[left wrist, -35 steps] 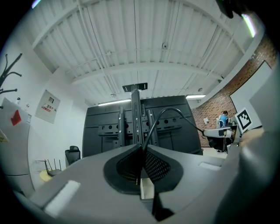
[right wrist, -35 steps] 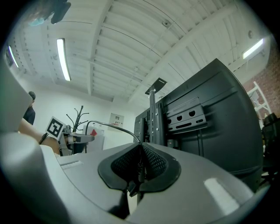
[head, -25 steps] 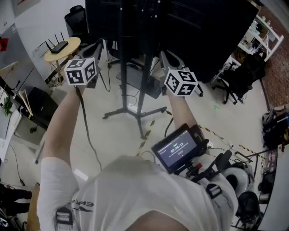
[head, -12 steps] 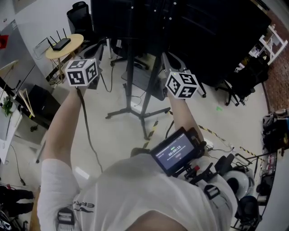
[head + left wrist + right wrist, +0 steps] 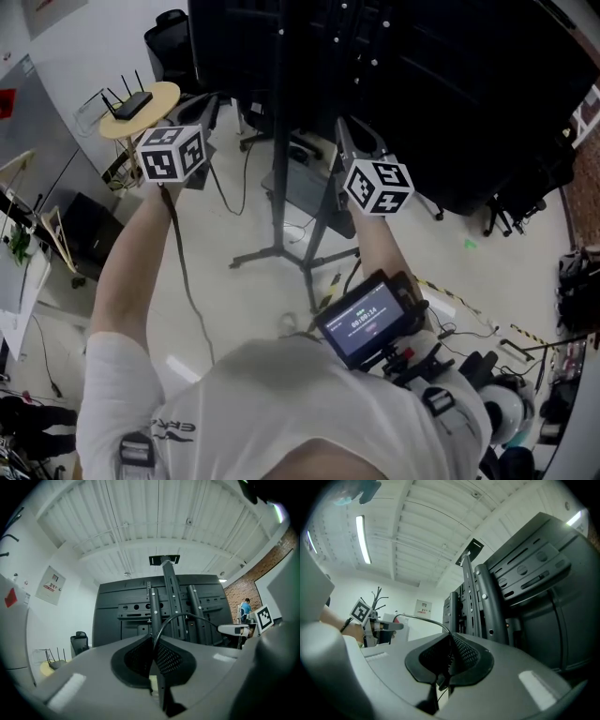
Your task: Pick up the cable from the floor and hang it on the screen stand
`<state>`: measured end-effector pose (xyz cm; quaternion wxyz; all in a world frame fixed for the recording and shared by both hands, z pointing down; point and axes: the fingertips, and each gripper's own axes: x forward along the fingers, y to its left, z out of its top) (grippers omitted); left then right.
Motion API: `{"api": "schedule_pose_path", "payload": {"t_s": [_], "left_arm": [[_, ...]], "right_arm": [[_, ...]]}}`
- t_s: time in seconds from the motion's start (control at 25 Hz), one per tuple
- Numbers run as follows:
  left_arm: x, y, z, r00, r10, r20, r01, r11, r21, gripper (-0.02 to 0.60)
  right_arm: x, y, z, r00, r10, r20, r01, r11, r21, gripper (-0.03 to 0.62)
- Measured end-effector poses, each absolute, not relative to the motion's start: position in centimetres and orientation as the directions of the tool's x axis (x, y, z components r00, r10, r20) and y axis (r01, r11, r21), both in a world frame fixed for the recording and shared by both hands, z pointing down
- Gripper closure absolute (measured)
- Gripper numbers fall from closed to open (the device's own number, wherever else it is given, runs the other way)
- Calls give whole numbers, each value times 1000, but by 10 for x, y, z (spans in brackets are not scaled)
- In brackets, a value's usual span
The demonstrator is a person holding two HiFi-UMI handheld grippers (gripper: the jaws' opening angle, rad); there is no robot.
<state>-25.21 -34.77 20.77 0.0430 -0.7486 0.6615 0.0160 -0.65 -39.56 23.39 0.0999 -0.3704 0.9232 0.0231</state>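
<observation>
A thin black cable (image 5: pixel 174 618) is pinched in my left gripper (image 5: pixel 152 641), which is shut on it, and arcs right toward the other gripper. My right gripper (image 5: pixel 450 644) is shut on the same cable (image 5: pixel 423 620), which curves left to the left gripper. In the head view both marker cubes, left (image 5: pixel 172 152) and right (image 5: pixel 378 185), are held up in front of the black screen stand (image 5: pixel 279 141). A length of cable (image 5: pixel 178 253) hangs down along the left forearm. The stand's uprights (image 5: pixel 171 592) rise just beyond both pairs of jaws.
The stand's legs (image 5: pixel 281 255) spread on the pale floor below the grippers. A round wooden table with a router (image 5: pixel 141 97) stands at the left and an office chair (image 5: pixel 169 28) behind it. Striped tape and loose wires (image 5: pixel 441 286) lie on the right. A person in blue (image 5: pixel 244 607) stands far off.
The view has drawn closer to the stand and the screen fills more of the top. Both grippers stay raised and shut on the cable, and the right cube has shifted slightly right.
</observation>
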Motion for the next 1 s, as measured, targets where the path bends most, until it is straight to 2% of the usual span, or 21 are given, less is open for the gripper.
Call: {"api": "schedule_pose_path", "payload": {"t_s": [0.52, 0.76, 1.0], "left_arm": [[-304, -445, 144, 132, -979, -155, -990, -124, -61, 581], [-325, -483, 129, 214, -964, -157, -977, -208, -53, 581], [-315, -508, 84, 321, -928, -190, -947, -313, -71, 581]], "right_arm": [[-54, -467, 186, -708, -647, -281, -676, 737, 8, 563], [-76, -485, 166, -658, -691, -299, -730, 683, 29, 563], [-68, -487, 132, -599, -719, -352, -778, 627, 42, 563]]}}
